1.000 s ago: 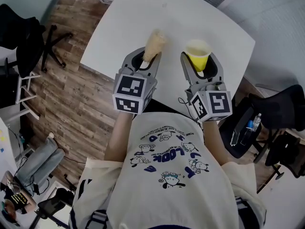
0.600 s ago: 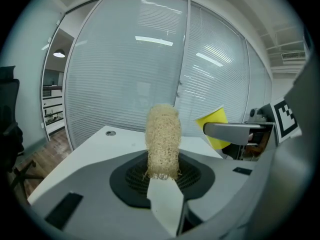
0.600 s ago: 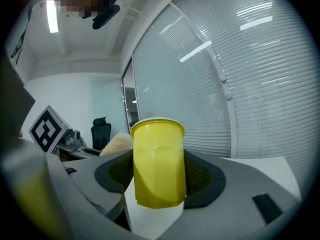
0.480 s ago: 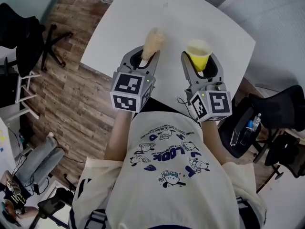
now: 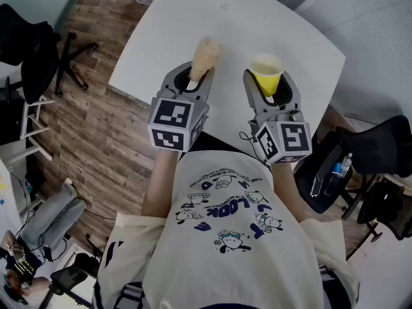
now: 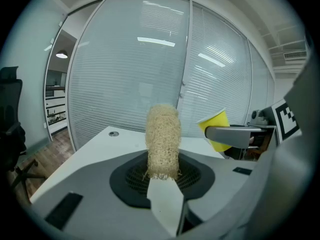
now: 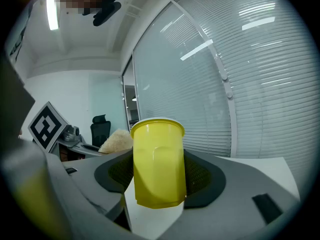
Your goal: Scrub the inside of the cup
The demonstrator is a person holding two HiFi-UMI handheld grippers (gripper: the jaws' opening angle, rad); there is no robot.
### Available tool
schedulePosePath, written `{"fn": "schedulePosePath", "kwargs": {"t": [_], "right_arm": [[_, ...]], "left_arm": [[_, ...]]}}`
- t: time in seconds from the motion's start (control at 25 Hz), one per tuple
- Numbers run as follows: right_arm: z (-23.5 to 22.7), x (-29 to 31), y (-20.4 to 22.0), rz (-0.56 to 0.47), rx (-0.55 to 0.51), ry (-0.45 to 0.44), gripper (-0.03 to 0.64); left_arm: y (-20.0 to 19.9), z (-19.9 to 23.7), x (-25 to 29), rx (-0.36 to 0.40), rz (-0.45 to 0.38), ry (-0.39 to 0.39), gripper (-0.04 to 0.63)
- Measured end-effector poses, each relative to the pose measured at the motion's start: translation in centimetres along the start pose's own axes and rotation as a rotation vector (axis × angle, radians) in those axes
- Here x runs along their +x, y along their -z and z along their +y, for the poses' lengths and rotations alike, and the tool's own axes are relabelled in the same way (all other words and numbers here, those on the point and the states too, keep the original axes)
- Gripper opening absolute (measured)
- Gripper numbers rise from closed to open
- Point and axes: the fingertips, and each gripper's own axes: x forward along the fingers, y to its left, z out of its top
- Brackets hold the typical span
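Left gripper pinches the flat white handle of a loofah scrubber. The jaws are narrow on the handle and the fibrous head stands upright and clear above them, presumably so the whole working end can enter a cup without the jaws fouling the rim. Right gripper clamps the yellow cup by its side walls, jaws set wide around the body. The cup is upright, mouth up and unobstructed. Both are held above the near edge of the white table, side by side and near each other but apart, with the scrubber head outside the cup. Scrubbing looks not yet begun. The condition of the cup's interior cannot be judged, since the opening is too small in the head view.
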Motion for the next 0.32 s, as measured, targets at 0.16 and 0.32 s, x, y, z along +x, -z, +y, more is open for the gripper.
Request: {"fn": "schedulePosePath", "kwargs": {"t": [0.16, 0.32], "right_arm": [[-0.02, 0.00, -0.13, 0.001, -0.003, 0.007, 0.277], [-0.19, -0.08, -0.15, 0.002, -0.001, 0.018, 0.276]], "left_arm": [[0.00, -0.18, -0.01, -0.005, 0.000, 0.006, 0.124], [0.10, -0.38, 0.08, 0.002, 0.008, 0.005, 0.124]]}}
